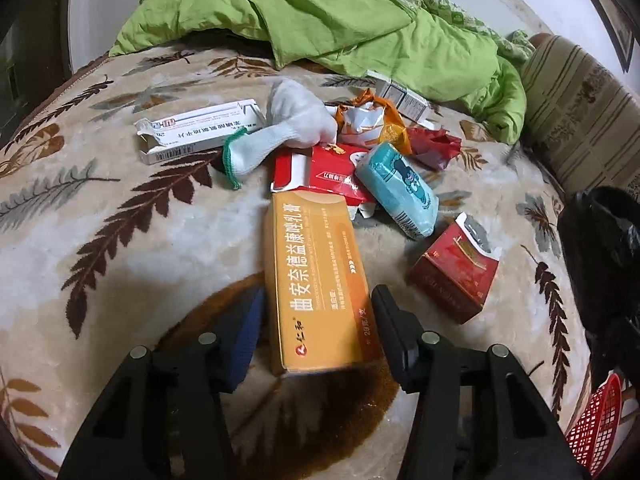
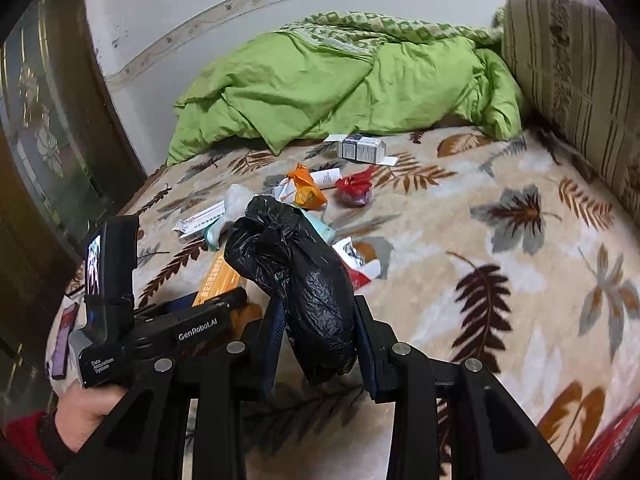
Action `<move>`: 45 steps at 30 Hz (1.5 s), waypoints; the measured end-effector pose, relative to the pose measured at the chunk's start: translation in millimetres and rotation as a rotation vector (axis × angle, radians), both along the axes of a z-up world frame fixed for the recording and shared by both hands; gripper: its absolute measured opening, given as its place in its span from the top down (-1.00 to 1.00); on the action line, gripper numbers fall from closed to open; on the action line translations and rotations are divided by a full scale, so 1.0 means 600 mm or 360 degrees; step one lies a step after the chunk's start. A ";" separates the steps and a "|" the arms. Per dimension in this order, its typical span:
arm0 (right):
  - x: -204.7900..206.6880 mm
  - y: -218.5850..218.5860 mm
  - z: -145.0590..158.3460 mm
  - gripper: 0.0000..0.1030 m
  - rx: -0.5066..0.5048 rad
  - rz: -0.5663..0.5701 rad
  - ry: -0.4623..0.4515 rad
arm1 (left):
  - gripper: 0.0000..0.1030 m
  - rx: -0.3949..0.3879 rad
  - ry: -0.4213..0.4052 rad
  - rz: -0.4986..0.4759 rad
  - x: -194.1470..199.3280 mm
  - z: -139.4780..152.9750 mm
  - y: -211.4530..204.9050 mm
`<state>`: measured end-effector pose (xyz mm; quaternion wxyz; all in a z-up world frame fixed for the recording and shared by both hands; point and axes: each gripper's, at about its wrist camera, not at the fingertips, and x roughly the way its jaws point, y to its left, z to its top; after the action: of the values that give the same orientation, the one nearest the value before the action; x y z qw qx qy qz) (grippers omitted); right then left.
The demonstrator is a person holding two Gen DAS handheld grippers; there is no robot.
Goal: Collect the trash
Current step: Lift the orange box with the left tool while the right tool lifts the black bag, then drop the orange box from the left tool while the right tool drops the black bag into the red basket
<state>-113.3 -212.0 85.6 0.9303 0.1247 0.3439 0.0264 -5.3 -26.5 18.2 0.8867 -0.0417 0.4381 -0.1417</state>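
1. Left gripper (image 1: 318, 312) stood part-open, its jaws straddling the near end of the orange box (image 1: 316, 280); pads not clearly pressing.
2. Box lay flat on the leaf-print blanket (image 1: 120, 240), long axis running straight away from the gripper, in line with its fingers.
3. Right gripper (image 2: 320, 328) was clamped on a crumpled black bag (image 2: 296, 272), held off to the right of the box.
4. Judged: the left was the nearer hand.
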 end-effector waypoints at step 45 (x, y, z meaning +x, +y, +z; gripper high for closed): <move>-0.244 -0.178 0.074 0.31 0.0331 -0.0311 -0.0065 | -0.03 -0.0150 -0.0313 -0.0671 -0.284 0.156 -0.156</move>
<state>-259.8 -319.0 130.2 0.9173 0.2527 0.3067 -0.0262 -175.6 -119.8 112.0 0.8730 0.0233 0.3414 -0.3476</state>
